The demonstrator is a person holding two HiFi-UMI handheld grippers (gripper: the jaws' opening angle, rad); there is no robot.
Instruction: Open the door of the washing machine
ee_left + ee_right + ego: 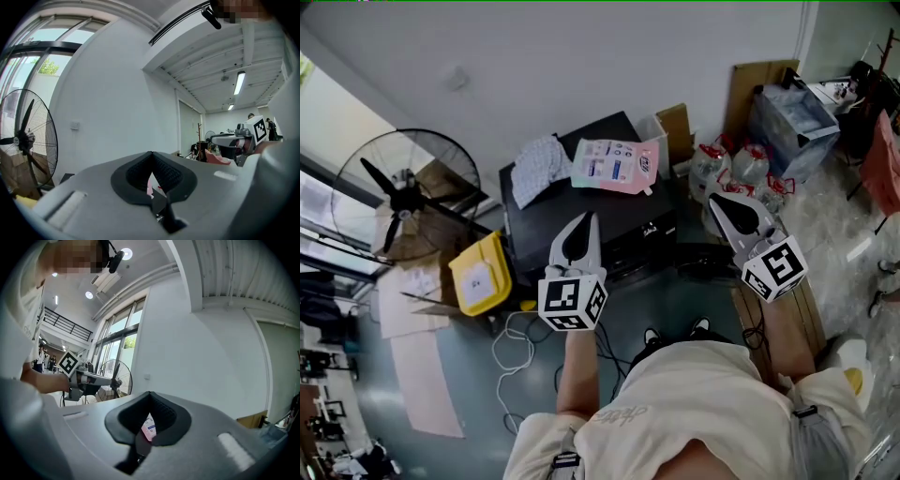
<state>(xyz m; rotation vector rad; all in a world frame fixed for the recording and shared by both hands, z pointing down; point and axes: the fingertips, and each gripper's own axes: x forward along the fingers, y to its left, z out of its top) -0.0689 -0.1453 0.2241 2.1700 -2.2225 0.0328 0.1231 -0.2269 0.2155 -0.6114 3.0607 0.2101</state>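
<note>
The washing machine [546, 223] is a black box against the white wall, seen from above in the head view. A pink-and-white detergent pouch [615, 165] and a patterned cloth [535, 167] lie on its top. My left gripper [586, 218] hovers over the machine's front part, jaws together and empty. To the right of the machine hangs my right gripper [713, 198], also shut and empty. Both point level toward the wall. In the left gripper view the left gripper [151, 153] is closed. The right gripper [149, 393] shows the pouch [149, 426] through its hollow.
A standing fan [405, 192] and a yellow container [481, 274] stand left of the machine. Water bottles [741, 164], a plastic storage box [794, 117] and cardboard are at the right. White cables [517, 342] lie on the floor by my feet. A wooden board [789, 323] runs under the right arm.
</note>
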